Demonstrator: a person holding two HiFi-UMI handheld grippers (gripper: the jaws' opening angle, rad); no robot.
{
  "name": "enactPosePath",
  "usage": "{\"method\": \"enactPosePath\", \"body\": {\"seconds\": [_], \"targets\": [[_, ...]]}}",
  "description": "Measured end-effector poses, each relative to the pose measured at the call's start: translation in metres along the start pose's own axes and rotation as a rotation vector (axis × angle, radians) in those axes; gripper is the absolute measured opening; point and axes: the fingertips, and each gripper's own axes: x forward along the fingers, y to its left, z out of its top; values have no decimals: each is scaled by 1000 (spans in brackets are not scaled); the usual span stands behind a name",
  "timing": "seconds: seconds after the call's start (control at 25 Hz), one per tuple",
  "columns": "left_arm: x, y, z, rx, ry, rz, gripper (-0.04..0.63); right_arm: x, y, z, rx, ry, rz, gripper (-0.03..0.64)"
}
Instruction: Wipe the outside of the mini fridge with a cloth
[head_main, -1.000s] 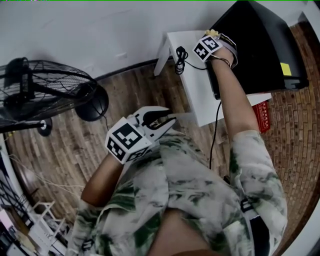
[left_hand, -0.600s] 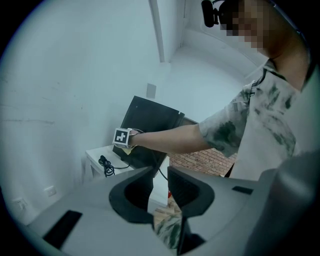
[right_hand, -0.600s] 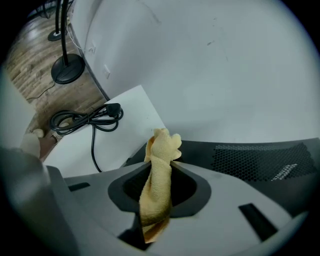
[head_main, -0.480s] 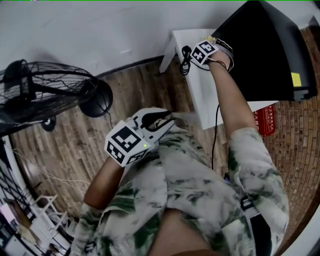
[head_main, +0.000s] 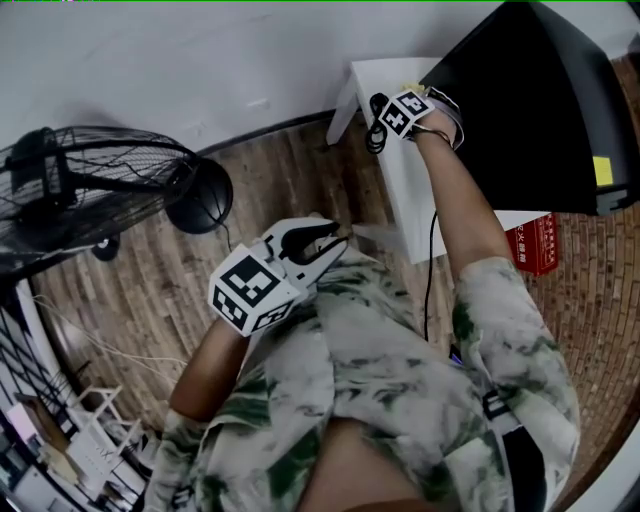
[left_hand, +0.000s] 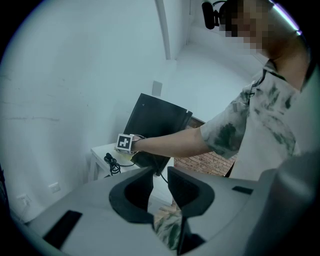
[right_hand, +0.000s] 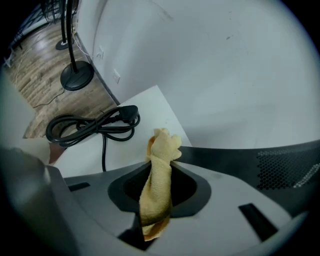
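Note:
The black mini fridge (head_main: 540, 90) stands on a white table (head_main: 400, 190) at the top right of the head view. My right gripper (head_main: 408, 100) is at the fridge's left side, by the wall. It is shut on a yellow cloth (right_hand: 159, 185), whose tip (right_hand: 163, 144) pokes out past the jaws against the fridge's dark edge (right_hand: 235, 157). My left gripper (head_main: 328, 242) hovers in front of my chest, away from the fridge. Its jaws (left_hand: 160, 182) stand a little apart with nothing between them. The fridge (left_hand: 155, 125) also shows far ahead in the left gripper view.
A coiled black power cord (right_hand: 92, 127) lies on the table (right_hand: 150, 102) just left of the right gripper. A black floor fan (head_main: 90, 190) stands on the wooden floor at left. A red box (head_main: 535, 243) lies under the table's right side. The white wall (right_hand: 210, 65) is close behind.
The right gripper with the cloth has slid a little left and nearer along the fridge's side, toward the cord. The left gripper has hardly moved.

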Motion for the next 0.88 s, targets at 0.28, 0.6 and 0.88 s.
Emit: {"method": "enactPosePath", "body": {"seconds": [0.28,0.6,0.88], "targets": [[-1,-8,-3,10,22,-21,100,-15,23,2,110,-96,53,99],[-4,-37,-11,58,44,-70,100,-56,53,-20,268,-229,119,98],[-9,-67,-17,92,52,-105,100,-100,88,-53,470,-361,229,98]]}}
